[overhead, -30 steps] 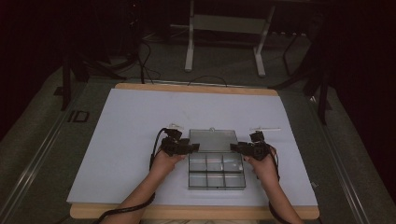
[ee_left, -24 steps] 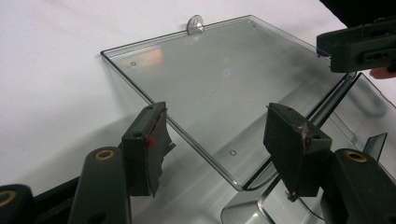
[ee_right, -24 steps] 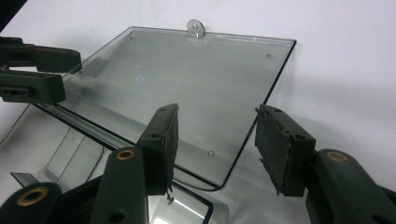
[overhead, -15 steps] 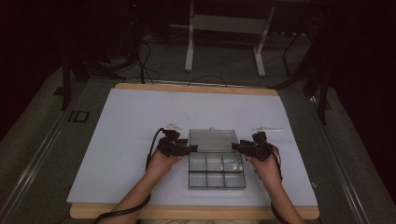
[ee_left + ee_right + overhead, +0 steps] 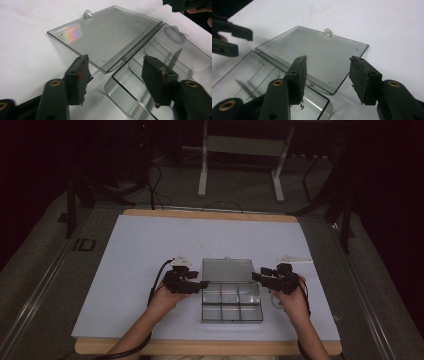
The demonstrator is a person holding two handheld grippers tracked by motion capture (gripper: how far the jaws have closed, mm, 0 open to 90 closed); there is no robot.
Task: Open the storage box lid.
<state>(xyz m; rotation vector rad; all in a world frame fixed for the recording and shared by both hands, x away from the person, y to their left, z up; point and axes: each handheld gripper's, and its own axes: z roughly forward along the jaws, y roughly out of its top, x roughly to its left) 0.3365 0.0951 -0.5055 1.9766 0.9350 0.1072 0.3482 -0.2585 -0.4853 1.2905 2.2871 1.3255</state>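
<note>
A clear plastic compartment box lies open near the front of the white mat, its lid folded flat on the far side. My left gripper hovers at the box's left hinge corner and my right gripper at the right one. In the left gripper view my left gripper is open above the lid and tray; its jaws have just been opening slightly, nothing between them. In the right gripper view my right gripper is open over the lid, gripping nothing.
The white mat covers a wooden board with free room to the left and at the back. Beyond the table stand a metal frame and cables on a dark floor. The compartments look empty.
Both hands have lifted slightly at the box's sides. The box and its flat lid have not moved.
</note>
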